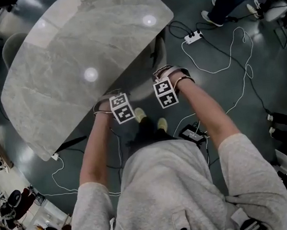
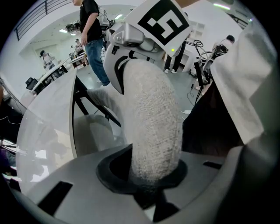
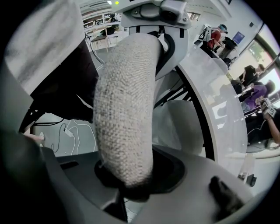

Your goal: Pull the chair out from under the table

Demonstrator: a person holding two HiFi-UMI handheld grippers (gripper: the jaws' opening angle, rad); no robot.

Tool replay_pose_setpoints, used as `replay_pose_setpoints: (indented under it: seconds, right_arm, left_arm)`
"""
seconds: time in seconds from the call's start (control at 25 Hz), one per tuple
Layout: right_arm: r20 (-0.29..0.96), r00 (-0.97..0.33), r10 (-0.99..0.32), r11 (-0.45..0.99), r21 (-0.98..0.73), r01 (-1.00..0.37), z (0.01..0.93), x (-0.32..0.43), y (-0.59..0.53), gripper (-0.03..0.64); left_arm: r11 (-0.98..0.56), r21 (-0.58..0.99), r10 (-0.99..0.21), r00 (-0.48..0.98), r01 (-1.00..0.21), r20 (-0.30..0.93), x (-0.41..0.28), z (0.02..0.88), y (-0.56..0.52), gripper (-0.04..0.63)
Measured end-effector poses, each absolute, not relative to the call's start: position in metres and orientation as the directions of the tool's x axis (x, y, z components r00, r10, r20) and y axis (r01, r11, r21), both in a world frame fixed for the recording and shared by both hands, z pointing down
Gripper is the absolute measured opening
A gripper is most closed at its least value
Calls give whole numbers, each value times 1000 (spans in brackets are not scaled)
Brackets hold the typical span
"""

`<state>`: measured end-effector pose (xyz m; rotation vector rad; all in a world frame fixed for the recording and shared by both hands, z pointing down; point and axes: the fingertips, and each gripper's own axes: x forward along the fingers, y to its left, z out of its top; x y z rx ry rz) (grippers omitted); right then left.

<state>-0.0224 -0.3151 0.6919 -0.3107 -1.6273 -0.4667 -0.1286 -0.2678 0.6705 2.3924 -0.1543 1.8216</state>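
Two grippers: I'm seeing the left gripper [image 1: 121, 108] and the right gripper [image 1: 165, 93] both pointing down at the table's near edge, apart along one rail.
Left jaws: clamping the chair [image 2: 153, 118] by its padded back rail. The fabric is filling the gap, so I'm reading it as gripped.
Right jaws: same, gripping that rail further along.
Chair position: the seat [image 3: 179, 122] is sitting under the table [image 1: 76, 52]. Only the back is showing at the near edge.
Done: I'm counting the two-handed grasp as made.
Left: the pull itself. I'm judging the chair as not yet drawn out.
Watch: cables [image 1: 211, 72] are lying on the floor nearby and could be catching a chair leg.
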Motion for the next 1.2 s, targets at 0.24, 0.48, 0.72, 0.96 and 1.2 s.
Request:
replay_pose_setpoints:
  seconds: [0.24, 0.48, 0.72, 0.96, 1.2]
  right_arm:
    - [993, -105, -59, 883, 101, 458, 693, -22, -298, 100]
    - [994, -97, -43, 885, 83, 458, 692, -15, -282, 98]
    - [996, -90, -22, 888, 61, 456, 692, -12, -265, 97]
    - [996, -81, -31, 883, 65, 464, 691, -6, -253, 97]
    - [997, -72, 8, 888, 26, 459, 690, -1, -227, 97]
  left_arm:
    - [-988, 34, -6, 259, -152, 966, -129, 672, -253, 87]
    - [-988, 39, -1, 255, -150, 967, -123, 671, -238, 87]
    - [-986, 60, 18, 258, -156, 966, -120, 671, -221, 87]
    - [-984, 51, 7, 253, -169, 967, -113, 670, -207, 87]
    - [-987, 74, 35, 257, -144, 966, -111, 669, -185, 89]
